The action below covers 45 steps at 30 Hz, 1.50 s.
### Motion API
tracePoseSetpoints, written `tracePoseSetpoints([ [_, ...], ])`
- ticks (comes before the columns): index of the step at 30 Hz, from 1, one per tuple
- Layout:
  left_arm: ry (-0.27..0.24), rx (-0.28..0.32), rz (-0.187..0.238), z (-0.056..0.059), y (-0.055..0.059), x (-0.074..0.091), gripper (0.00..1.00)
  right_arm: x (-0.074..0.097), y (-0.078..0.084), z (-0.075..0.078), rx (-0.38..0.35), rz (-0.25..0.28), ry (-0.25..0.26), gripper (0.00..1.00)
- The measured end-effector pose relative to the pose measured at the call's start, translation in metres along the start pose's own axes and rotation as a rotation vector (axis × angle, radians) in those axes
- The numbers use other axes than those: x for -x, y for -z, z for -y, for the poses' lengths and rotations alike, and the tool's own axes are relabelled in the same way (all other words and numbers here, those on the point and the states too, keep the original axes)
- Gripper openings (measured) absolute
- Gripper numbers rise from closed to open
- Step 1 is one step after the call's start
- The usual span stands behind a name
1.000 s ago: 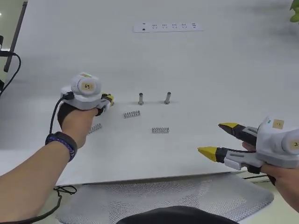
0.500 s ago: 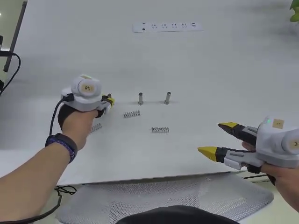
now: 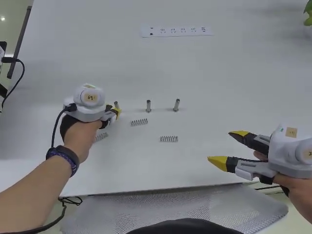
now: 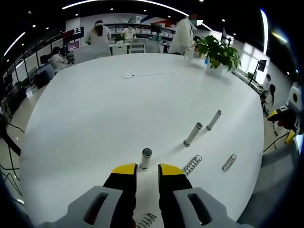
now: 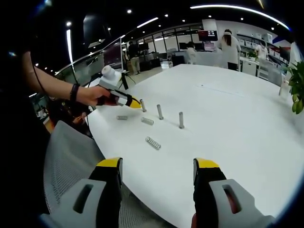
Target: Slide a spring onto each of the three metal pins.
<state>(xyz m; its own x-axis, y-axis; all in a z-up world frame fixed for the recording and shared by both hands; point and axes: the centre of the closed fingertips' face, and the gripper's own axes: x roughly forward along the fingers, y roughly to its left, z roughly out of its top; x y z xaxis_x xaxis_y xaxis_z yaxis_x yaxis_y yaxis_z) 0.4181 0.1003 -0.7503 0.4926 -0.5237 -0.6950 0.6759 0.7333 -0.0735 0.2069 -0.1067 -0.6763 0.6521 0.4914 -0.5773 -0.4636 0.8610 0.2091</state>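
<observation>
1. My left gripper (image 3: 113,111) has eased back slightly. The left pin (image 3: 116,105) now stands clear, just ahead of its fingers (image 4: 124,170), which are nearly together and empty.
2. The middle pin (image 3: 148,105) and right pin (image 3: 176,104), beside it, are bare too.
3. Three springs (image 3: 139,122) lie on the bench (image 3: 219,73) near it, so I judge nothing is threaded yet.
4. My right gripper (image 3: 227,146) hangs well apart, fingers spread.

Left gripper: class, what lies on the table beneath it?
A spring lies on the white table beneath the left gripper; the hand covers part of it.
</observation>
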Motion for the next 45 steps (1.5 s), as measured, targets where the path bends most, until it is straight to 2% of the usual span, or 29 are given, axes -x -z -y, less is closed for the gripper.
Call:
tracePoseSetpoints([
  [8,-0.004,0.007,-0.012,-0.003,0.012,0.008,0.11,-0.001,0.002,0.0,0.001,-0.003,-0.005,0.59],
  [18,-0.015,0.017,-0.003,-0.011,0.019,0.022,0.12,-0.003,0.0,-0.002,0.004,-0.001,-0.01,0.59],
  [35,-0.008,0.016,0.042,-0.02,0.021,0.053,0.19,-0.008,-0.003,-0.005,0.015,-0.004,-0.026,0.59],
  [45,0.01,0.004,0.064,-0.016,0.025,0.071,0.24,-0.011,-0.002,-0.004,0.017,-0.008,-0.036,0.59],
])
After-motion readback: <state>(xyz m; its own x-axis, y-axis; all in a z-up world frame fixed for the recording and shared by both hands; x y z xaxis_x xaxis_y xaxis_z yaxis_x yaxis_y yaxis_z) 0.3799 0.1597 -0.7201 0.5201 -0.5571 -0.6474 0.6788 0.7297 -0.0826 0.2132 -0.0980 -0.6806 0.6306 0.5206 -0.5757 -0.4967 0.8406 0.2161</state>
